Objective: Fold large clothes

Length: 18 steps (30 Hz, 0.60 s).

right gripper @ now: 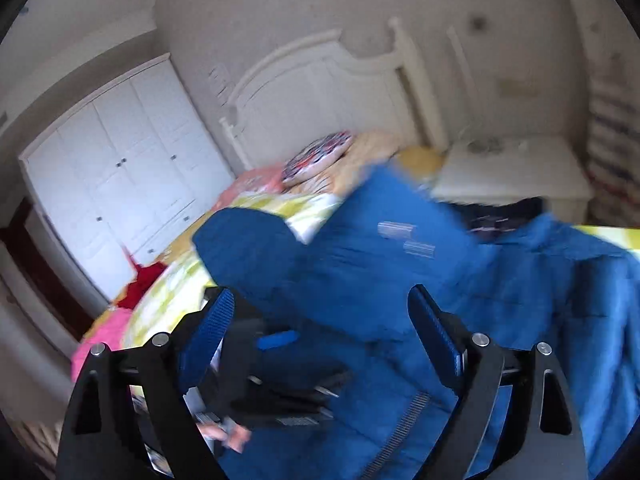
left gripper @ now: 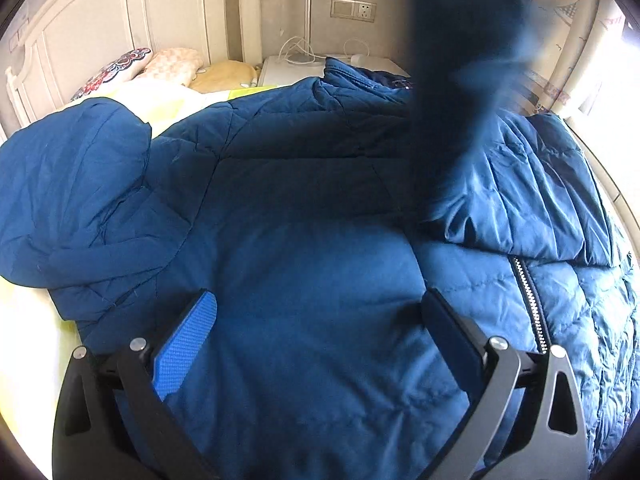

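We have the blue padded jacket (left gripper: 304, 208) spread across the bed (left gripper: 28, 320), hood (left gripper: 76, 184) at the left, and our left gripper (left gripper: 318, 334) hangs over its middle with jaws wide apart, nothing between the pads. To the right, a sleeve (left gripper: 460, 92) shows as a blur above the zipper (left gripper: 530, 304), so we judge the sleeve fold to be in hand. Our right gripper (right gripper: 320, 320) is open and empty above the jacket; next we should flatten that sleeve, then fold the body.
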Motion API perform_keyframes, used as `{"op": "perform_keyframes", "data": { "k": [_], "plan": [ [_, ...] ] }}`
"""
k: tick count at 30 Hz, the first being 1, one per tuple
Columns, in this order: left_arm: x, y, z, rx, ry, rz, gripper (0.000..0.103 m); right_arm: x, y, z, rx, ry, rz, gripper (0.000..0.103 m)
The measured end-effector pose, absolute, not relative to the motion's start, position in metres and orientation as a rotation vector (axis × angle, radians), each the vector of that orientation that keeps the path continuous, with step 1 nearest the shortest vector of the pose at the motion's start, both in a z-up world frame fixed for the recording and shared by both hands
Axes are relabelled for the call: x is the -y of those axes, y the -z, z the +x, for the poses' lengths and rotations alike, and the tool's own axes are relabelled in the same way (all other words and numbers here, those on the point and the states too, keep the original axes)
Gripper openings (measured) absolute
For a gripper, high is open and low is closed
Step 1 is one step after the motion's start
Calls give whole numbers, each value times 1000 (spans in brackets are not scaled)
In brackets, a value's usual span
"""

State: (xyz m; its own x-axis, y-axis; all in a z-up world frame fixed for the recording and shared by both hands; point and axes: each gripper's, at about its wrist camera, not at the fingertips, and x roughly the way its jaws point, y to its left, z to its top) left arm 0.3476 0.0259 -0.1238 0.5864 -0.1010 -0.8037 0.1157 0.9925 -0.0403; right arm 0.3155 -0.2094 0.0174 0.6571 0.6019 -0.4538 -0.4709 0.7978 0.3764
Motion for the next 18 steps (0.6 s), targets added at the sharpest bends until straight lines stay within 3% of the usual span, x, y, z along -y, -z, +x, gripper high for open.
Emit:
{"op": "perform_keyframes", "data": {
  "k": [3, 6, 10, 15, 18],
  "plan": [
    [-27, 124, 348, -934, 128, 13, 101, 277, -3, 301, -556, -400, 262, 84],
    [-26, 124, 348, -936, 125, 19, 101, 340, 33, 303, -646, -190, 322, 77],
    [-29, 121, 348, -934, 157, -16, 101, 362, 80, 313, -743, -61, 329, 76],
    [-91, 113, 363, -937, 329, -521, 101, 355, 87, 316, -757, -55, 320, 77],
    [-110, 112, 382, -928, 306, -641, 99, 361, 92, 316, -749, -76, 357, 77]
  ]
}}
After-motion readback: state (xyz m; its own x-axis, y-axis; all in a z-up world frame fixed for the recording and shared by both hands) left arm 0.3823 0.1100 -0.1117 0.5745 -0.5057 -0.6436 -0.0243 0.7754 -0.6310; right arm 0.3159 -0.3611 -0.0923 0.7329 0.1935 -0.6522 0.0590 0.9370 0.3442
